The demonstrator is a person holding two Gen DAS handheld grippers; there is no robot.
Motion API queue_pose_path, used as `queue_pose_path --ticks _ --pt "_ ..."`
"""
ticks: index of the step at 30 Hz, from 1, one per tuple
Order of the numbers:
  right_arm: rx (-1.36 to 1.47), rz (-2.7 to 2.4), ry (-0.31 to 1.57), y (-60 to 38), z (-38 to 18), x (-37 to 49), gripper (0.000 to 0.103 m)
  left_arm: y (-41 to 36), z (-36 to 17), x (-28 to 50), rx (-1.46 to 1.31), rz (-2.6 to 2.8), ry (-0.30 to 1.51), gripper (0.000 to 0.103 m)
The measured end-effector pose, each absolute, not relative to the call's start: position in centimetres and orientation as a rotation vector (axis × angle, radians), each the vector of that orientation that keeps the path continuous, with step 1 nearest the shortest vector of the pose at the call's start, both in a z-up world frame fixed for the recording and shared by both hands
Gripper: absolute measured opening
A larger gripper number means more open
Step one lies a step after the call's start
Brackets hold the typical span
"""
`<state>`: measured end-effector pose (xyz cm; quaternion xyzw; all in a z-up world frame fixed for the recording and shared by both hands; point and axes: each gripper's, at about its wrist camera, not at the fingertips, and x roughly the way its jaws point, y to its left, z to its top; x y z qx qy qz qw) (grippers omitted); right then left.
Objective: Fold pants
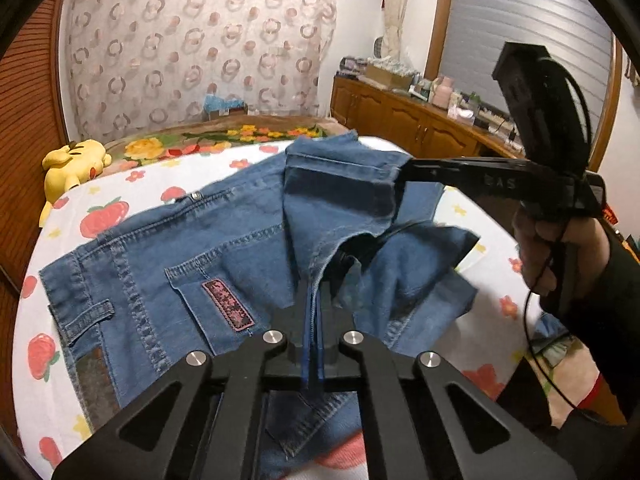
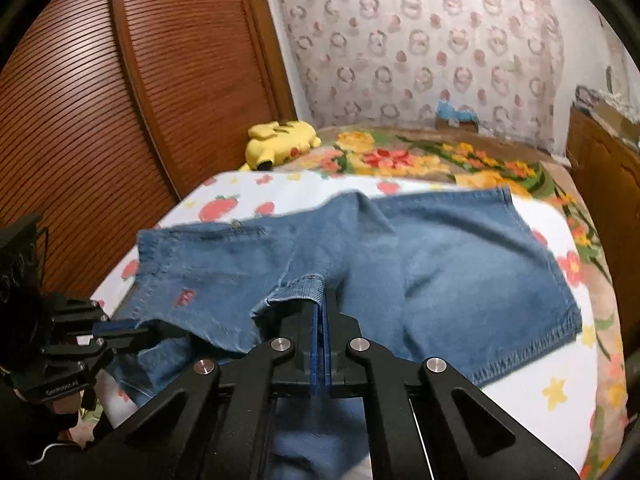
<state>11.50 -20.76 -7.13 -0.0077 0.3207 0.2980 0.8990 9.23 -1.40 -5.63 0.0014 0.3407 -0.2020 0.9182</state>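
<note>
Left gripper (image 1: 315, 312) clamped on a denim hem edge, right gripper (image 2: 322, 320) likewise pinching the other hem corner; both lift the leg ends of the jeans (image 1: 160, 264) over the waist part lying on the bed (image 1: 120, 184). Judgement: carry both corners level, keep the fabric taut between them, line hems up with the waistband (image 1: 80, 300), lower before releasing

A bed (image 2: 540, 408) in strawberry-print sheet carries jeans (image 2: 460, 264) and a yellow plush (image 2: 284, 140).

Blue denim pants (image 1: 224, 248), strawberry-print white sheet (image 1: 120, 184)
</note>
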Motion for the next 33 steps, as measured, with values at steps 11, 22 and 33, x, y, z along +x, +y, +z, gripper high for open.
queue_pose_path --ticks 11,22,33 --pt "-0.080 0.750 0.546 -15.9 -1.5 10.7 0.001 4.3 -2.8 5.0 -0.069 -0.353 0.606 0.002" --pt "-0.184 0.839 0.604 -8.8 -2.6 11.8 0.015 8.8 -5.5 4.0 -0.103 -0.263 0.666 0.002" --pt "-0.203 0.794 0.623 -10.8 -2.3 11.8 0.041 10.3 -6.3 3.9 -0.114 -0.220 0.687 0.006"
